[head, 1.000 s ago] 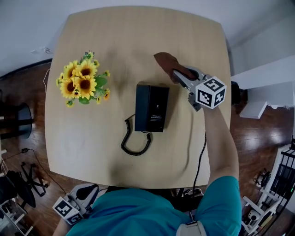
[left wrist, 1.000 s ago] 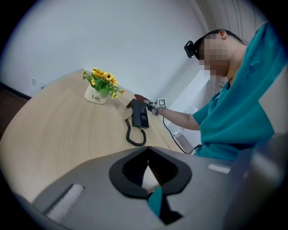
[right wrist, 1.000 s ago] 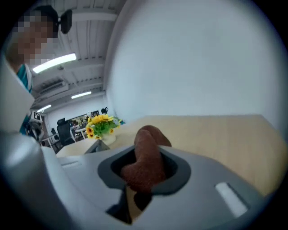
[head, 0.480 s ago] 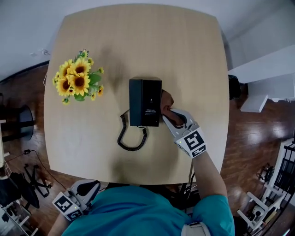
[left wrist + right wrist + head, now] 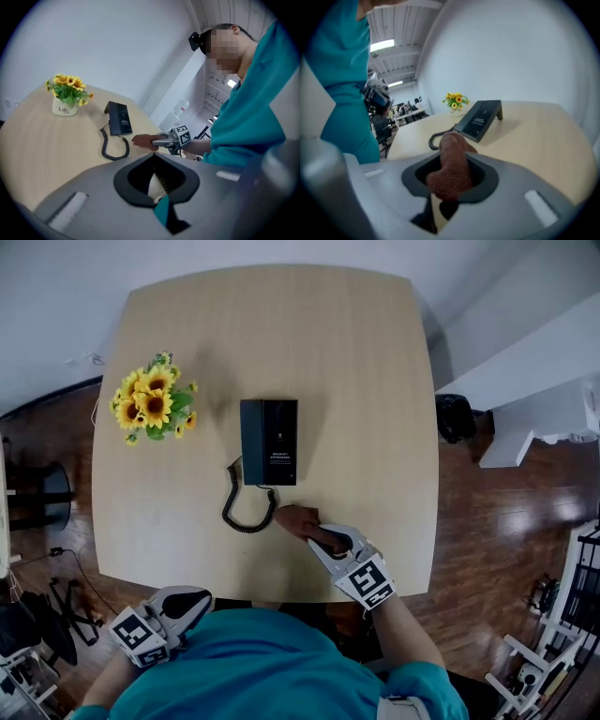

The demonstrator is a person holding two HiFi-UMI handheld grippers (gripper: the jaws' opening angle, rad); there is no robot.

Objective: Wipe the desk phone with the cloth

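The black desk phone (image 5: pixel 269 441) lies flat in the middle of the round wooden table (image 5: pixel 375 381), its coiled cord (image 5: pixel 246 507) looping toward me. My right gripper (image 5: pixel 320 536) is shut on a brown cloth (image 5: pixel 293 519), which rests on the table just near-right of the cord, clear of the phone. In the right gripper view the cloth (image 5: pixel 452 164) bulges out of the jaws, with the phone (image 5: pixel 480 119) beyond. My left gripper (image 5: pixel 195 599) hangs off the table's near edge by my body, jaws together and holding nothing.
A pot of sunflowers (image 5: pixel 153 407) stands left of the phone. The table's near edge (image 5: pixel 272 596) runs just below the right gripper. Dark wooden floor surrounds the table, with white furniture (image 5: pixel 525 418) to the right.
My right gripper carried the cloth from the phone's far right, down along its right side, to the near side of the table beside the cord. The left gripper stayed put.
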